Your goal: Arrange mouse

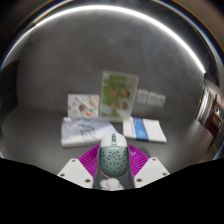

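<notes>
A grey mouse (112,157) with a perforated shell lies lengthwise between my fingers, its nose pointing away from me. My gripper (112,165) is shut on it: the magenta pads (91,160) press against its left and right sides. The mouse's rear end is hidden low between the fingers. It is held above the grey tabletop (40,130), nearer to me than the things on the table.
Just beyond the mouse lie a flat white packet (86,130) and a blue-and-white booklet (148,128). Behind them a green-and-white carton (118,92) and a smaller box (83,104) stand against the grey wall. Wall sockets (150,98) are at the right.
</notes>
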`<action>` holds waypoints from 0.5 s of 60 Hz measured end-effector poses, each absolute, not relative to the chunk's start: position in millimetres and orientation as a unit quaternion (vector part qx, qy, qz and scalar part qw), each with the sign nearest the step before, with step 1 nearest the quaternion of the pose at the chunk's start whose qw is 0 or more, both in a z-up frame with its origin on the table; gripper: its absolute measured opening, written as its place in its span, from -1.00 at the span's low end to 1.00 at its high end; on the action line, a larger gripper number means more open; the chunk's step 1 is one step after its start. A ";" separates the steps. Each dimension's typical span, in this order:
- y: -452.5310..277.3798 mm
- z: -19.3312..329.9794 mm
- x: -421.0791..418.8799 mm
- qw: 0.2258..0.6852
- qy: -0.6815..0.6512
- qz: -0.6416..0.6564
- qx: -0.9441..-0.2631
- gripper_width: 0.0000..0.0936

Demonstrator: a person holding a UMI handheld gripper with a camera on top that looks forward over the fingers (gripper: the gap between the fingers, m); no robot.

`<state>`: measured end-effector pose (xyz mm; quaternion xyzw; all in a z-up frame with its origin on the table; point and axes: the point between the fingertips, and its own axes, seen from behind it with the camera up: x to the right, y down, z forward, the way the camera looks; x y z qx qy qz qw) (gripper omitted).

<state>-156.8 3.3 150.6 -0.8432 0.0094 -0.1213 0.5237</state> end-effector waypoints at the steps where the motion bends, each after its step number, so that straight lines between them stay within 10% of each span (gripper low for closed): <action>1: 2.1 136.6 -144.0 0.515 0.010 -0.117 -0.849 -0.15; 9: 5.2 31.5 -84.3 0.452 0.021 -0.058 -0.890 -0.15; 18: 5.4 -6.8 -79.6 0.444 -0.006 -0.015 -0.896 -0.12; 25: 5.2 -9.2 -81.1 0.440 -0.018 0.012 -0.898 0.23; 30: -5.4 -5.0 -79.5 0.438 -0.012 0.025 -0.898 0.92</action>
